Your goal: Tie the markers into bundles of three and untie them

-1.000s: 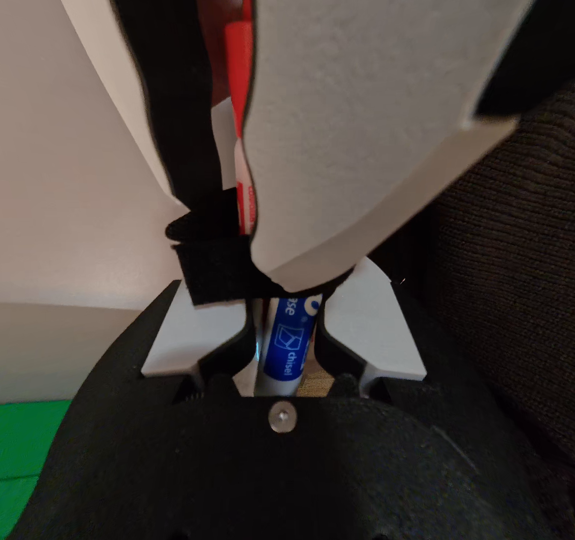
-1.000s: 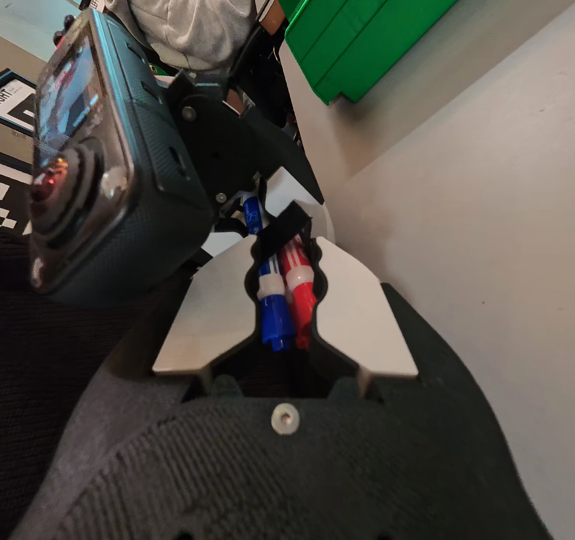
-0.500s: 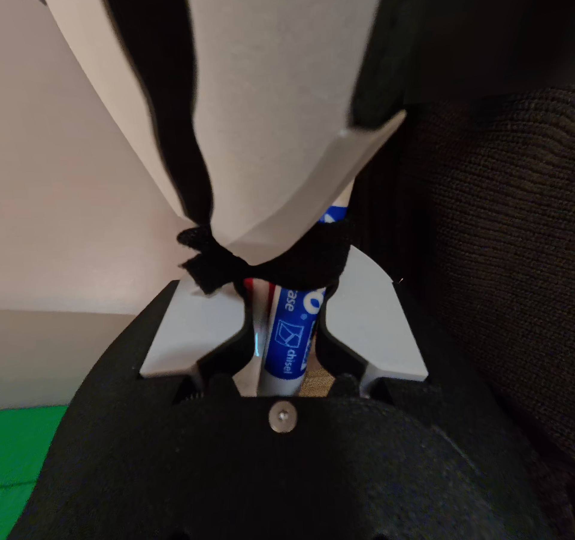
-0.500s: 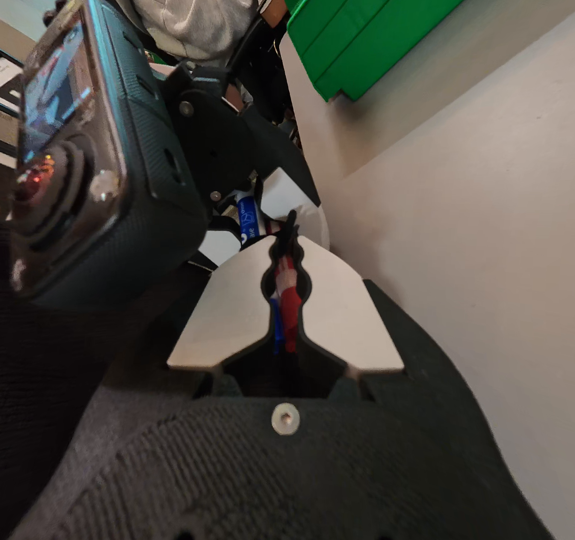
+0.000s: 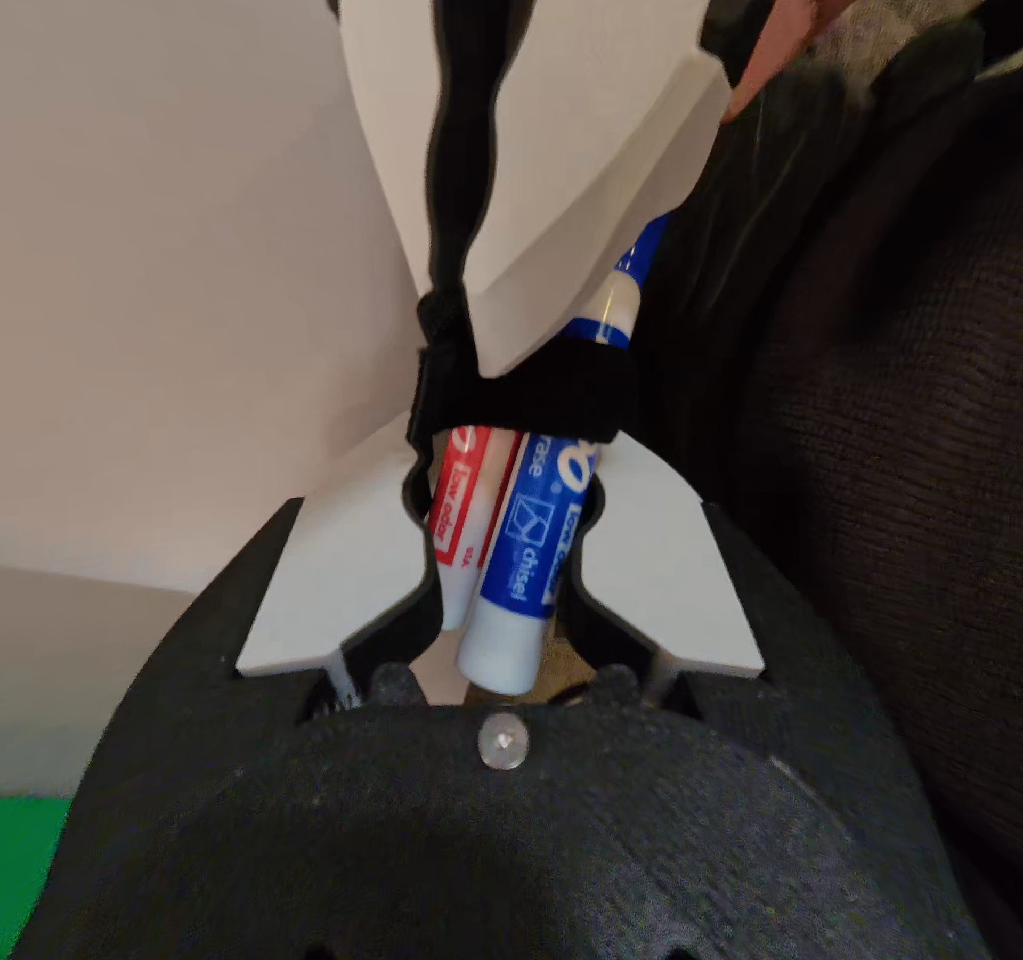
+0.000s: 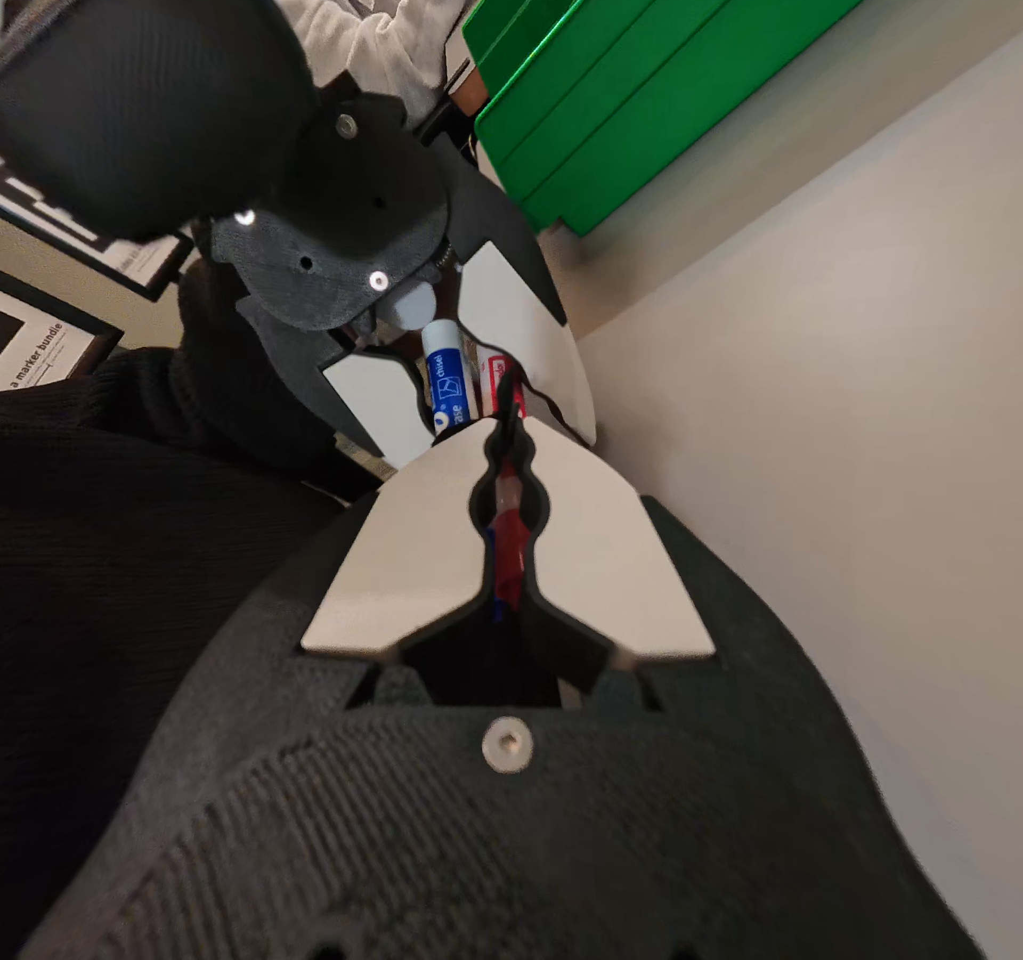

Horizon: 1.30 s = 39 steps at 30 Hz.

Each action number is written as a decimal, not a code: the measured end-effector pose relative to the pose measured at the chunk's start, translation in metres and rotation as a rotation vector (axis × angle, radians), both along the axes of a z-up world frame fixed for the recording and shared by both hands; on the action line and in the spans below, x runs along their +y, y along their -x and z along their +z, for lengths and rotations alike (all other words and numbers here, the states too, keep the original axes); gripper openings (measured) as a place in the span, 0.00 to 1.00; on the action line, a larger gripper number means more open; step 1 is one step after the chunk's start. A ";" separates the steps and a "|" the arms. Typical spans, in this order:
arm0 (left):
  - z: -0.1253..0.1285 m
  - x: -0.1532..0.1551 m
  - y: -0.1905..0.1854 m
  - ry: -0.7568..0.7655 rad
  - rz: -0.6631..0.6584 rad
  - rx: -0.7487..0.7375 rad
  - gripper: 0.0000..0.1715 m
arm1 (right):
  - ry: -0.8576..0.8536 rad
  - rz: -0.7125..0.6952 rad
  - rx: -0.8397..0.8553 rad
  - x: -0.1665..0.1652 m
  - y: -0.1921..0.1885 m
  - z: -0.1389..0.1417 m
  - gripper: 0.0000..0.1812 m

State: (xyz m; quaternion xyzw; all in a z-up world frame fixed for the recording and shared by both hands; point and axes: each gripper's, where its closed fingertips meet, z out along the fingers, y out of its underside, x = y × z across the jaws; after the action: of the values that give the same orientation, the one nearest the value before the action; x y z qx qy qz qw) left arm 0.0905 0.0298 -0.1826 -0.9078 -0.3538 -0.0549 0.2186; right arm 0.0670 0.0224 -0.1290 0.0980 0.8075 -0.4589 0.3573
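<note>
A red marker [image 5: 459,501] and a blue marker [image 5: 531,540] lie side by side between the fingers of my left gripper [image 5: 515,457], which is shut on them. A black strap [image 5: 531,396] wraps around both markers just beyond the fingertips. My right gripper [image 5: 448,269] comes in from above, shut on the strap's loose end at the left. In the right wrist view my right gripper [image 6: 506,430] pinches the strap [image 6: 506,396]. The red marker [image 6: 506,546] shows through its jaw gap. The blue marker [image 6: 448,380] and the left gripper [image 6: 476,402] are just beyond.
A white surface [image 6: 830,380] runs along the right, with green bins [image 6: 664,75] at its far end. A person in a grey top [image 6: 376,20] sits behind. A dark knitted sleeve [image 6: 110,490] and framed cards [image 6: 44,341] are at left. A hand [image 5: 786,20] holds the right gripper. Across from one pair of fingers to the other is roughly 5 cm.
My right gripper was open around the marker caps; it has closed and now pinches the strap's end. It has turned and shifted, so both markers now show in the left wrist view.
</note>
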 end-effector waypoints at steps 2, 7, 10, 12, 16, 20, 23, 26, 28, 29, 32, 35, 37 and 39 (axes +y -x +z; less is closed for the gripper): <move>0.003 -0.002 0.010 -0.042 0.035 0.045 0.32 | -0.003 -0.023 0.016 0.002 0.009 -0.002 0.02; 0.017 -0.009 0.036 -0.198 0.150 0.158 0.37 | -0.003 -0.095 0.142 0.010 0.038 -0.009 0.02; 0.032 -0.014 0.050 -0.325 0.222 0.222 0.37 | 0.002 -0.126 0.270 0.015 0.055 -0.012 0.02; 0.045 -0.016 0.057 -0.425 0.255 0.262 0.36 | 0.013 -0.121 0.363 0.019 0.063 -0.014 0.02; 0.059 -0.023 0.074 -0.521 0.309 0.378 0.24 | 0.094 -0.058 0.418 0.021 0.060 -0.008 0.02; 0.051 -0.019 0.078 -0.476 0.258 0.465 0.15 | 0.144 0.031 0.422 0.021 0.047 -0.004 0.02; 0.045 -0.001 0.060 -0.516 0.131 0.398 0.11 | 0.164 0.067 0.440 0.021 0.042 -0.005 0.02; 0.044 0.009 0.056 -0.554 0.103 0.373 0.15 | 0.199 0.094 0.408 0.021 0.037 -0.004 0.02; 0.044 0.015 0.053 -0.595 0.094 0.348 0.15 | 0.212 0.106 0.369 0.021 0.034 -0.004 0.02; 0.042 0.017 0.053 -0.597 0.089 0.337 0.15 | 0.216 0.108 0.361 0.021 0.033 -0.004 0.02; 0.037 0.021 0.054 -0.597 0.086 0.351 0.14 | 0.205 0.117 0.364 0.021 0.033 -0.009 0.02; 0.040 0.026 0.055 -0.663 0.102 0.338 0.15 | 0.233 0.122 0.326 0.021 0.031 -0.005 0.02; 0.044 0.030 0.055 -0.726 0.115 0.313 0.16 | 0.257 0.124 0.283 0.021 0.029 0.000 0.02; 0.045 0.034 0.055 -0.760 0.120 0.305 0.15 | 0.267 0.126 0.254 0.021 0.028 0.003 0.02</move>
State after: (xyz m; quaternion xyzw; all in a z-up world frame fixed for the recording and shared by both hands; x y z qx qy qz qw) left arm 0.0355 0.0634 -0.1373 -0.7379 -0.3243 -0.0336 0.5909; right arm 0.0391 0.0430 -0.1261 -0.0598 0.7826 -0.5472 0.2907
